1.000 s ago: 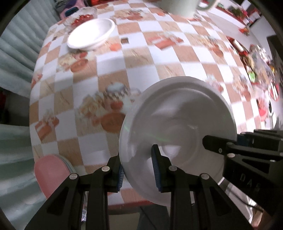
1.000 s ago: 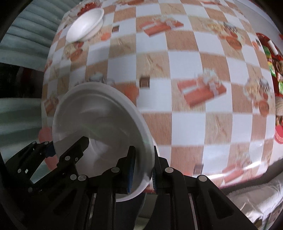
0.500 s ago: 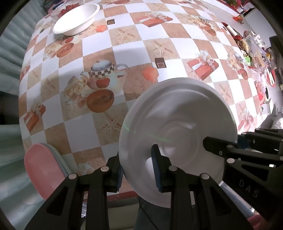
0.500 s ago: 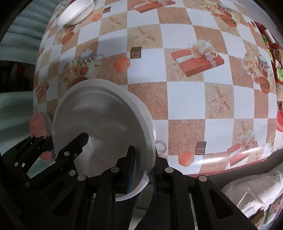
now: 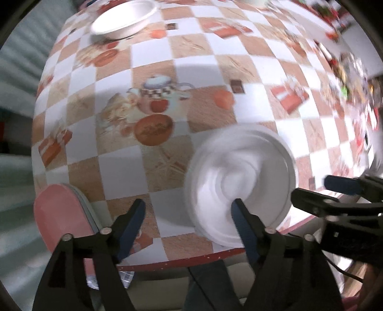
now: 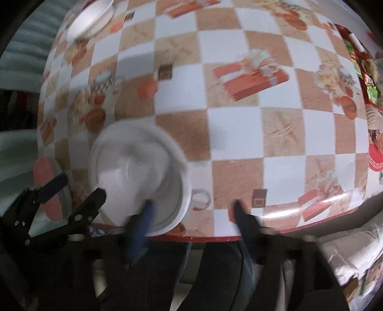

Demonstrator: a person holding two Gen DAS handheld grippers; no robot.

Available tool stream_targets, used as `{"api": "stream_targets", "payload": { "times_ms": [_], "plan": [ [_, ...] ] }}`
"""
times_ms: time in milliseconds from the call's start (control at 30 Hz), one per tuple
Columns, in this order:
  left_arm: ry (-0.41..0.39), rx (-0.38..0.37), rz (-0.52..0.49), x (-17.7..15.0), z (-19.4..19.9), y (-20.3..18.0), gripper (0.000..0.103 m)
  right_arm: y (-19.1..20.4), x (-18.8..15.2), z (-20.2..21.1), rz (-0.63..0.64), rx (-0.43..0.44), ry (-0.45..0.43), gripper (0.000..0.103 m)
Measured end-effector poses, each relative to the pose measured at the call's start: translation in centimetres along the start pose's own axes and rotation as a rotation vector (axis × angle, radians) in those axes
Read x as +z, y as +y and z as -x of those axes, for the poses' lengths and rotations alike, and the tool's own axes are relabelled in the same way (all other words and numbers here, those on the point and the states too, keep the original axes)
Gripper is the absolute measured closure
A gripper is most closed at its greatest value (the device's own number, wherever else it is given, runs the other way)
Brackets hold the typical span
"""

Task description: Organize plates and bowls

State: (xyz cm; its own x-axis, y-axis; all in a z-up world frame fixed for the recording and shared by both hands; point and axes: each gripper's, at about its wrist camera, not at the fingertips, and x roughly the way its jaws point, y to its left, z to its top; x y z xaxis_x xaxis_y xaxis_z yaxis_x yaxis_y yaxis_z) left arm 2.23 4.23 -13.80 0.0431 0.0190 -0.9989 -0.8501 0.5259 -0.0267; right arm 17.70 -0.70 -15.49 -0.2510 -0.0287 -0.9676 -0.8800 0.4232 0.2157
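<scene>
Both claws have just been opening: left claw (image 5: 188, 207) and right claw (image 6: 192, 205) stand spread, pads clear of the round white foam plate (image 5: 241, 181), which lies between the two claws at the near tabletop (image 5: 167, 69) edge. Each claw's inner finger hangs over its rim. Farther off, a white foam bowl (image 5: 122, 20); only the left view shows it whole.

The white bowl (image 5: 241, 184) near the tablecloth (image 5: 153, 59) edge is smeared by motion blur, so whether it rests flat on the cloth cannot be told. The right gripper (image 6: 191, 210) is blurred too. Beyond the cloth's far right corner, the clutter (image 5: 344, 79) is perhaps packaging.
</scene>
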Motion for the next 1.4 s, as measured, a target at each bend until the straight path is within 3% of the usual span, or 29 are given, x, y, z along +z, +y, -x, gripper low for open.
{"api": "stream_targets", "payload": {
  "times_ms": [133,367,667,933,1100,1400],
  "plan": [
    [-0.009,-0.03,0.078,0.1,0.7,2.6,0.023,-1.4,0.9,1.1,-0.03,-0.004,-0.025,0.023],
    [-0.061,0.0,0.126,1.8,2.8,5.1,0.023,-2.7,3.7,3.9,-0.047,-0.022,-0.091,0.023],
    [-0.134,0.001,0.195,4.5,5.5,8.8,0.023,1.2,7.5,6.0,-0.006,-0.045,-0.165,0.023],
    [-0.16,0.032,0.274,9.4,5.2,11.5,0.023,5.2,12.5,5.9,0.085,-0.056,-0.169,0.023],
    [-0.165,0.055,0.358,12.9,4.2,13.1,0.023,7.5,17.2,5.2,0.146,-0.046,-0.154,0.023],
    [-0.181,0.123,0.404,19.7,1.7,15.2,0.023,11.1,25.2,3.0,0.208,-0.03,-0.161,0.023]
  ]
}}
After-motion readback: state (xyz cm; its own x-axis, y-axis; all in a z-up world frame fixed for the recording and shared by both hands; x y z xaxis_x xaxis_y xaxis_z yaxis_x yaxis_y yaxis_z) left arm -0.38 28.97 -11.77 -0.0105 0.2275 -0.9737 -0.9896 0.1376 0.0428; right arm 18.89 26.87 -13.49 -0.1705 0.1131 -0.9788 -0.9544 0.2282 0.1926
